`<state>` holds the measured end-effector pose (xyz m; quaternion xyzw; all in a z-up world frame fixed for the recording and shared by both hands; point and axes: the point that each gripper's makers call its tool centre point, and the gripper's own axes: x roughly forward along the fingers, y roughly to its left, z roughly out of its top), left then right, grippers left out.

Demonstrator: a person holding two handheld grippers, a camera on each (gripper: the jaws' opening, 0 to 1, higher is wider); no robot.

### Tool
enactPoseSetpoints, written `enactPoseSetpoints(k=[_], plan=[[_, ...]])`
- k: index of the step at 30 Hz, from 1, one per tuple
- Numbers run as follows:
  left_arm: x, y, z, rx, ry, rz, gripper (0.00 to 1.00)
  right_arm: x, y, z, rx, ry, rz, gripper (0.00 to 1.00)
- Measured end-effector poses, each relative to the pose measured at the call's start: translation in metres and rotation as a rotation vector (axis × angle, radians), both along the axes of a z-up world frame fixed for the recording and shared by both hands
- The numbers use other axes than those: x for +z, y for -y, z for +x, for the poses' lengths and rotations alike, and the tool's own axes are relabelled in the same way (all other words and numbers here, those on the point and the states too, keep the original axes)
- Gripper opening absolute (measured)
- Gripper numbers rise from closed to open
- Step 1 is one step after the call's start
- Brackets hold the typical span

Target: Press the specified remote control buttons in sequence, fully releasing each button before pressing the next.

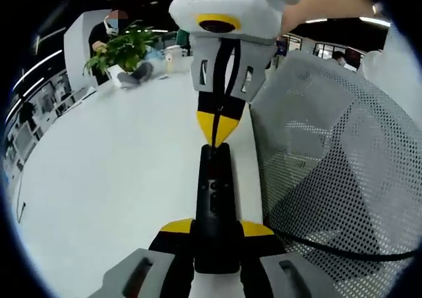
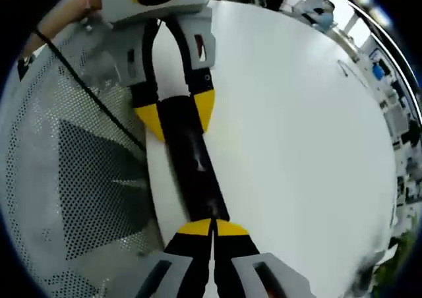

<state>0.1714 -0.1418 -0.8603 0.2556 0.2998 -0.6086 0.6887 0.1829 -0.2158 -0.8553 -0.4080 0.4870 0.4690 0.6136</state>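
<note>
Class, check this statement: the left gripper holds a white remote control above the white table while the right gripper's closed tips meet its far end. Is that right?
Not quite: the remote control is black, not white, as the left gripper view shows. The left gripper does hold it above the white table, and the right gripper meets its far end with closed tips.

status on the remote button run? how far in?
Done: the remote is picked up, clamped at one end by the left gripper. In hand: the right gripper, jaws closed to a point, has its tip on the remote's far end over the white table, apparently pressing. Left: can't tell which button or how many presses remain.
</note>
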Motion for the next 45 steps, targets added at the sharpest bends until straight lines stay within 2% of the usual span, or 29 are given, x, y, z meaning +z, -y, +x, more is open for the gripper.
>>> enactPoseSetpoints(k=[5,10,12,14,17,19,20,21,22,25,29,30,31,32,34,37,45], plan=[[0.001,-0.001,-0.002,-0.002,0.002,0.023,0.24,-0.004,0.003,0.004,-0.013,0.022,-0.061,0.00],[0.001,-0.002,-0.005,0.015,0.008,0.018,0.24,-0.004,0.007,0.004,-0.085,0.067,-0.086,0.00],[0.002,-0.002,-0.005,0.018,0.010,0.014,0.24,-0.003,0.004,0.001,-0.062,0.104,-0.098,0.00],[0.002,-0.002,-0.004,0.015,0.013,0.010,0.24,-0.002,0.006,0.002,-0.066,0.116,-0.095,0.00],[0.003,-0.002,-0.004,0.016,0.015,-0.001,0.24,0.000,0.005,0.002,-0.123,0.117,-0.051,0.00],[0.003,-0.002,-0.003,0.023,0.012,-0.008,0.24,0.003,0.005,0.002,-0.130,0.115,-0.036,0.00],[0.003,-0.002,-0.003,0.024,0.013,-0.011,0.24,0.004,-0.003,0.003,-0.212,0.115,0.027,0.00],[0.003,-0.001,-0.003,0.027,0.012,-0.011,0.24,0.008,-0.015,0.004,-0.251,0.110,0.114,0.00],[0.003,-0.002,-0.003,0.031,0.011,-0.009,0.24,0.010,-0.019,0.005,-0.256,0.108,0.135,0.00],[0.003,-0.001,-0.004,0.037,0.011,-0.006,0.24,0.005,-0.011,0.006,-0.229,0.117,0.070,0.00],[0.002,0.000,-0.003,0.041,0.012,-0.014,0.24,0.002,-0.009,0.002,-0.243,0.100,0.084,0.00],[0.002,0.000,-0.003,0.040,0.011,-0.014,0.24,0.002,-0.010,0.004,-0.187,0.133,0.081,0.00],[0.002,0.000,-0.003,0.040,0.011,-0.015,0.24,0.003,-0.010,0.004,-0.184,0.129,0.079,0.00],[0.002,0.000,-0.003,0.040,0.011,-0.015,0.24,0.002,-0.010,0.002,-0.210,0.118,0.073,0.00],[0.002,0.000,-0.003,0.039,0.010,-0.013,0.24,0.002,-0.010,0.002,-0.202,0.121,0.071,0.00],[0.001,0.001,-0.004,0.039,0.008,-0.013,0.24,0.002,-0.010,-0.001,-0.116,0.133,0.037,0.00],[0.001,0.001,-0.003,0.041,0.006,-0.013,0.24,0.002,-0.011,0.002,-0.113,0.119,0.033,0.00]])
